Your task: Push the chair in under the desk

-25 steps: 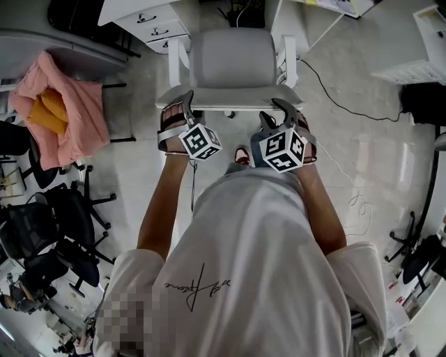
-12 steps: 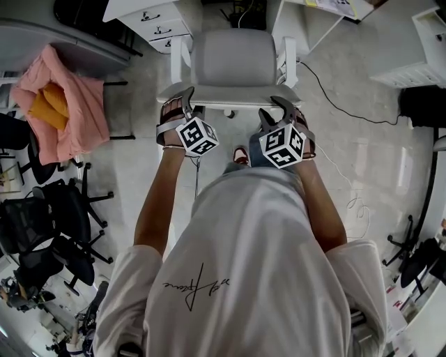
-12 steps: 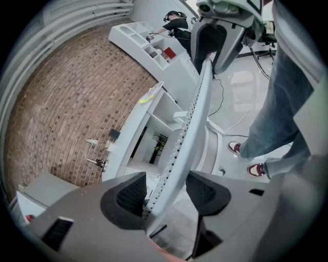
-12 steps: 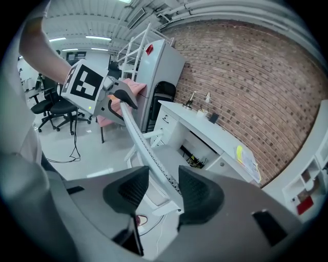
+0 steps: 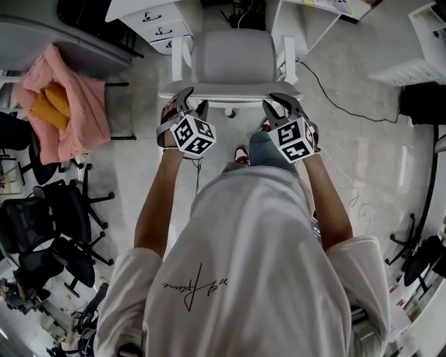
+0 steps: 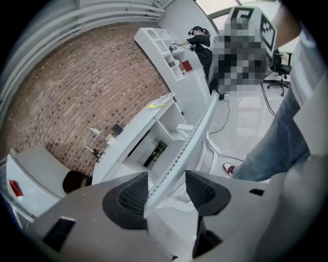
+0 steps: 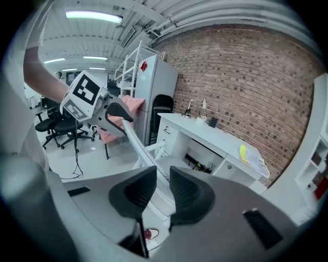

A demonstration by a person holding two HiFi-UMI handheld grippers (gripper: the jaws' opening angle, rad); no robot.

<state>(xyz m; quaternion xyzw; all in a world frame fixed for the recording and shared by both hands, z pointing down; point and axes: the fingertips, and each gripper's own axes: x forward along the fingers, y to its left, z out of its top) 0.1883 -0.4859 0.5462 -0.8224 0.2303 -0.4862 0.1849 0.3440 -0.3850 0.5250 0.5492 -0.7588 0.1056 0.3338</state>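
Observation:
A white chair with a grey seat (image 5: 231, 57) faces the white desk (image 5: 132, 8), its backrest top edge (image 5: 230, 93) towards me. My left gripper (image 5: 188, 106) straddles that edge near its left end. In the left gripper view the backrest edge (image 6: 179, 153) runs between the pads, and a gap shows beside the right pad. My right gripper (image 5: 279, 107) sits on the edge's right end. Its jaws are closing, and in the right gripper view the pads (image 7: 187, 192) pinch the thin backrest edge (image 7: 141, 148). The desk (image 7: 205, 134) lies beyond the chair.
A drawer unit (image 5: 157, 28) stands under the desk's left side. A pink cloth (image 5: 66, 104) is draped over a chair at the left, with black office chairs (image 5: 42, 230) below it. A cable (image 5: 334, 101) crosses the floor at the right, near a white shelf (image 5: 418, 49).
Both grippers have moved forward onto the backrest's top edge. The right jaws have narrowed around that edge. The chair stands where it was.

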